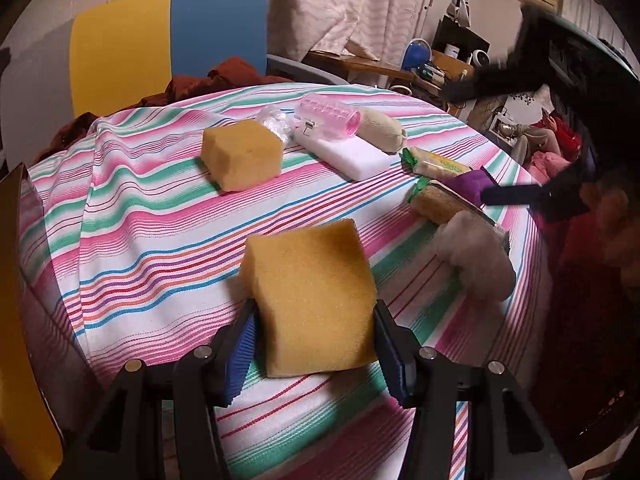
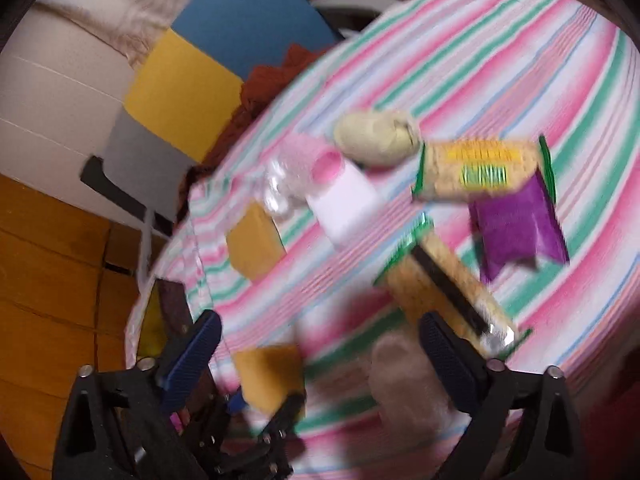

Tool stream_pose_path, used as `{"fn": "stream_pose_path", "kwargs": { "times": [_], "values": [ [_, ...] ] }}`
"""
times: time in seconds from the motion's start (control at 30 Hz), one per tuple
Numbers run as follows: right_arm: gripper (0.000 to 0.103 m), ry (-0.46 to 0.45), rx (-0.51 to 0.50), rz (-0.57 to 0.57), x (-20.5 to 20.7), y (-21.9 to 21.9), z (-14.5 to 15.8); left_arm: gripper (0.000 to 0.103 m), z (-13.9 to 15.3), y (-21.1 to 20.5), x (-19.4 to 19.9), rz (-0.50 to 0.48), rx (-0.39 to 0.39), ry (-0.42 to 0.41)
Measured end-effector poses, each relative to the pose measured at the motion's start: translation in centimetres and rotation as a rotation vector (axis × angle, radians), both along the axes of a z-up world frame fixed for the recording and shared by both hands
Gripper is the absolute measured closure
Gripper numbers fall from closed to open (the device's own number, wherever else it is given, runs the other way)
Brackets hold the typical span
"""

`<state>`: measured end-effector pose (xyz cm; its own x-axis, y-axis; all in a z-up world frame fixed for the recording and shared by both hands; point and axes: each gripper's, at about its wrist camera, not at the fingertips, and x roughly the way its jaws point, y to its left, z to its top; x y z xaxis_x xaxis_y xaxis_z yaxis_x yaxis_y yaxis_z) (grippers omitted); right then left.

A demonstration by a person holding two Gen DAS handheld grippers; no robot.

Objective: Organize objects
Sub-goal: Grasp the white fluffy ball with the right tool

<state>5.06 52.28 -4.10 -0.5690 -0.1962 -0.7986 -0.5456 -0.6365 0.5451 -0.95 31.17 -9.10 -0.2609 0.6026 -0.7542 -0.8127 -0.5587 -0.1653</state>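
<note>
Sponge held low over the striped counter (image 1: 160, 216)

My left hand-held gripper (image 1: 314, 334) pinches a yellow sponge (image 1: 312, 300); my tilted right hand-held gripper (image 2: 320, 354) gapes wide, empty.

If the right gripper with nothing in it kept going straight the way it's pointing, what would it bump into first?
Probably the fuzzy grey thing lying between the open fingers of the right gripper, close in front. The striped tablecloth lies under it. The picture is blurry, so depth is a guess.

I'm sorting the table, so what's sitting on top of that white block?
A pink ribbed tube lies on the white block's far end, with crinkled clear plastic beside it. What's under the block is covered.
</note>
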Motion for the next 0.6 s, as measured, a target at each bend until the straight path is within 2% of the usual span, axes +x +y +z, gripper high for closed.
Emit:
{"fn": "stream_pose_path", "kwargs": {
  "times": [0.07, 0.27, 0.47, 0.53, 0.6],
  "values": [
    [0.024, -0.057, 0.031, 0.029, -0.3, -0.9, -0.2, 0.048, 0.0, -0.2, 0.0, 0.001, 0.009, 0.003],
    [0.034, -0.225, 0.137, 0.035, -1.1, -2.1, -1.3, 0.049, 0.0, -0.4, 0.0, 0.009, 0.026, -0.002],
    [0.047, -0.361, 0.203, 0.144, -3.0, -3.6, -3.7, 0.050, 0.1, -1.1, 0.4, 0.007, 0.018, 0.010],
    [0.049, -0.385, 0.255, 0.167, -3.5, -4.1, -4.0, 0.051, 0.1, -1.5, 0.4, 0.007, 0.019, 0.003],
    [0.062, -0.381, 0.294, 0.157, -3.3, -4.2, -3.8, 0.052, 0.3, -1.9, 0.6, 0.012, 0.015, 0.003]
  ]
}}
